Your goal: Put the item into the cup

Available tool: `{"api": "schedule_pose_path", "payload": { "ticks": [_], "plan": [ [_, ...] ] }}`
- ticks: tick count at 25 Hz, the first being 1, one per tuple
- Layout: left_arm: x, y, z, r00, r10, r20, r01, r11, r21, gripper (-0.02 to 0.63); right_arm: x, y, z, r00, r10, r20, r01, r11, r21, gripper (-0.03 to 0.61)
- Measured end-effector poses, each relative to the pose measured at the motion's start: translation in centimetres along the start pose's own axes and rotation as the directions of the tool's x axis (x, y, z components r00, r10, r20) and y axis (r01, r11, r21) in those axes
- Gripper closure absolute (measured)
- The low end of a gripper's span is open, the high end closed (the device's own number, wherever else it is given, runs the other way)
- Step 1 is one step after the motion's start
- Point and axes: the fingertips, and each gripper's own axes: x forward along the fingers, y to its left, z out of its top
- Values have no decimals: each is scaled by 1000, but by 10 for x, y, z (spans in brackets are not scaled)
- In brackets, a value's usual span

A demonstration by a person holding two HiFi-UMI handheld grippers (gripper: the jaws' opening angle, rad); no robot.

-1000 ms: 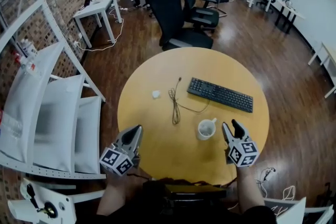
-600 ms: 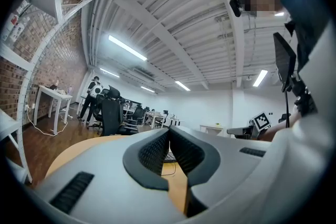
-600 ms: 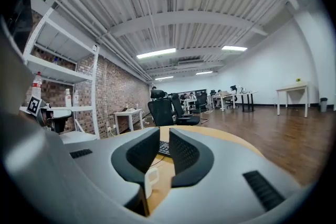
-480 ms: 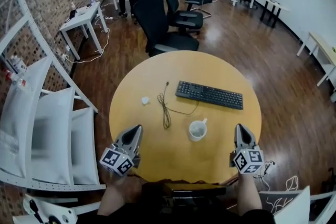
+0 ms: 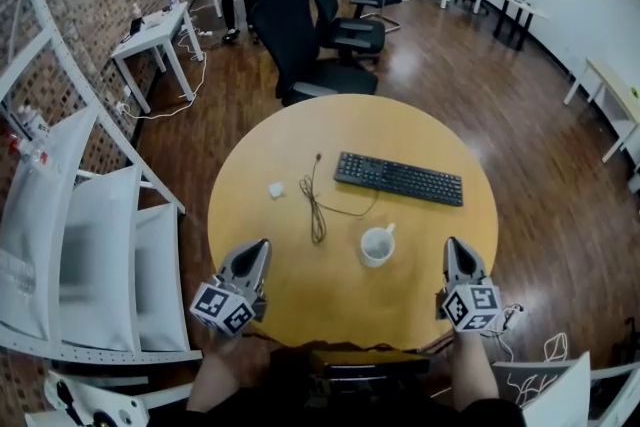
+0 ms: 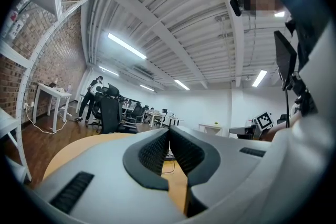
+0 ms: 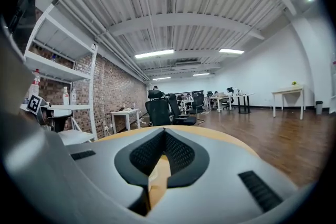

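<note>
A white cup (image 5: pixel 377 246) stands upright on the round wooden table (image 5: pixel 300 285), right of centre and near the front. The item, a small white lump (image 5: pixel 276 190), lies at the table's left, far from the cup. My left gripper (image 5: pixel 262 244) hovers over the front left edge with its jaws together and nothing between them; the left gripper view shows its tips (image 6: pixel 168 129) meeting. At the front right edge, to the right of the cup and apart from it, my right gripper (image 5: pixel 451 242) is shut and empty, its tips (image 7: pixel 164 130) touching.
A black keyboard (image 5: pixel 398 179) lies behind the cup. Its thin cable (image 5: pixel 318 207) loops across the table's middle between the item and the cup. Black office chairs (image 5: pixel 300 45) stand beyond the table, and a white shelf rack (image 5: pixel 90 215) is at the left.
The right gripper's jaws have gone from open to shut, and it has drawn away from the cup to the right front edge. The left gripper has stayed put.
</note>
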Motion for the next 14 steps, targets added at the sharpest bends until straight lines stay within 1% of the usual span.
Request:
{"api": "schedule_pose_path", "payload": {
  "ticks": [9,14],
  "plan": [
    [-12,11,-4,999,35,3,-35,999,-16,615,14,18,1,999,43,-15,-43,999,-23,569],
    [-15,11,-5,999,40,2,-40,999,-25,615,11,20,4,999,23,-23,-24,999,-33,569]
  ]
}}
